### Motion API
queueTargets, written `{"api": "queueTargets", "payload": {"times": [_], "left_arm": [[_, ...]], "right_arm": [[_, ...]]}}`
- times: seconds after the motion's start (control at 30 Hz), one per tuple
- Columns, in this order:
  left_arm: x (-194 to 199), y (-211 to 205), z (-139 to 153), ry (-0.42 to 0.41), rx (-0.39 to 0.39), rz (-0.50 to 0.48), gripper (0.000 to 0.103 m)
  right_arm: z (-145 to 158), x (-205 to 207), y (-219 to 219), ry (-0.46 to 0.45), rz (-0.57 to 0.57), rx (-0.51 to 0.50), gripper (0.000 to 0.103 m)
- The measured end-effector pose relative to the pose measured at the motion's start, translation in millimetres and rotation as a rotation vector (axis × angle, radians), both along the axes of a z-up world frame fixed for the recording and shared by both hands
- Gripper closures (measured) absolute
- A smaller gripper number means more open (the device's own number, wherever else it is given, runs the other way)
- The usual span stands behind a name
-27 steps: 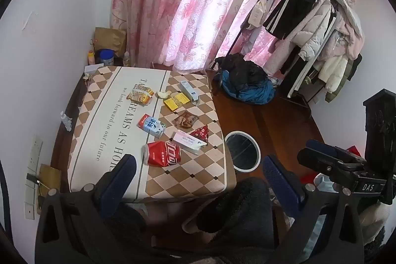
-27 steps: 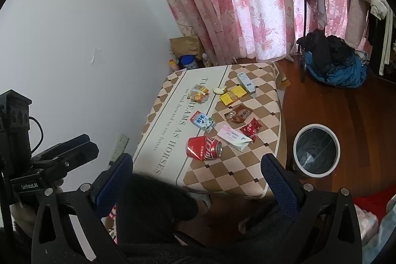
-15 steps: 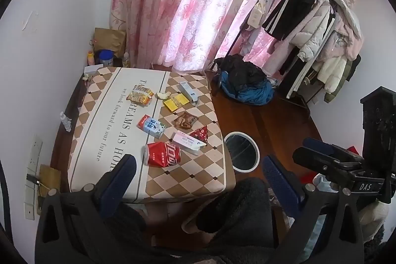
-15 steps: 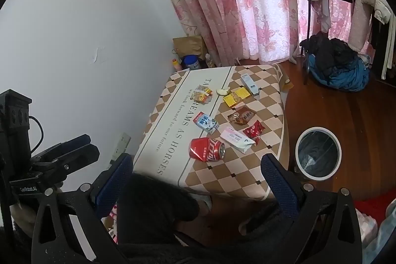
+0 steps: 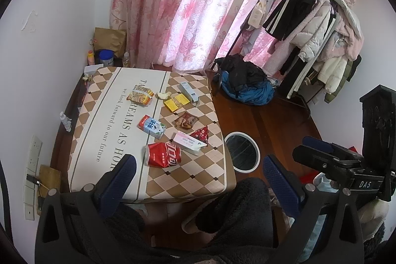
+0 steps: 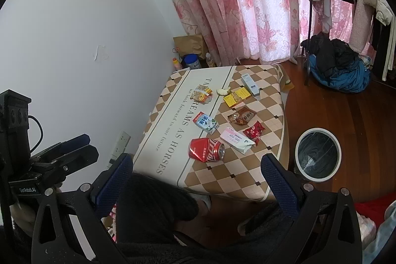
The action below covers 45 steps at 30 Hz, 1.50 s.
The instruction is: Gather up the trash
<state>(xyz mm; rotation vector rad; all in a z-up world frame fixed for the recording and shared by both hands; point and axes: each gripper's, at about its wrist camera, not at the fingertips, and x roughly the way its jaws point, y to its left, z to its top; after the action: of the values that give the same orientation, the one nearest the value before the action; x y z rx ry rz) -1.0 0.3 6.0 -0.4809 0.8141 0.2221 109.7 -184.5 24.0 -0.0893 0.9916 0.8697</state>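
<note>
1. Your low table with the brown-and-cream checked cloth (image 6: 237, 180) carries all the trash, so work from its near edge.
2. The round white-rimmed bin with a dark liner (image 6: 318, 155) stands on the wood floor just beside the table's right side; I can't make out anything inside it.
3. Your left gripper (image 5: 198, 180) hangs wide open and empty above the near edge.
4. Your right gripper (image 6: 198, 177) is spread just as wide, also empty.
5. The crushed red soda can (image 6: 206, 149) lies nearest on its side; come down across its dented middle, squeeze gently.
6. The pink-and-white flattened carton (image 6: 236, 140) touches it, so lift straight up.
</note>
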Motion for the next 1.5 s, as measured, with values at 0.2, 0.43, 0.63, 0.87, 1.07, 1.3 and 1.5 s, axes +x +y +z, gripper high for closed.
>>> {"api": "queueTargets", "payload": {"times": [0.2,0.43,0.63,0.87,1.07,1.3,1.5], "left_arm": [[0,-1,0,0.000,-0.003,0.001,0.000],[1,-2,1,0.001,-0.004,0.002,0.000],[1,-1,1,0.001,-0.008,0.000,0.000],[4,-7,-2,0.000,-0.007,-0.002,0.000],[4,-9,-2,-0.002,-0.007,-0.002,0.000],[4,-11,-2,-0.005,-0.010,-0.005,0.000],[4,-11,-2,-0.006,-0.011,-0.003,0.000]], "right_arm": [[2,5,1,0.006,0.010,-0.011,0.000],[3,6,-1,0.003,0.008,-0.012,0.000],[4,7,-5,0.004,0.010,-0.012,0.000],[3,6,-2,0.004,0.007,-0.013,0.000],[3,6,-2,-0.002,0.011,-0.016,0.000],[5,7,-3,-0.002,0.012,-0.020,0.000],[4,6,-1,-0.006,0.011,-0.019,0.000]]}}
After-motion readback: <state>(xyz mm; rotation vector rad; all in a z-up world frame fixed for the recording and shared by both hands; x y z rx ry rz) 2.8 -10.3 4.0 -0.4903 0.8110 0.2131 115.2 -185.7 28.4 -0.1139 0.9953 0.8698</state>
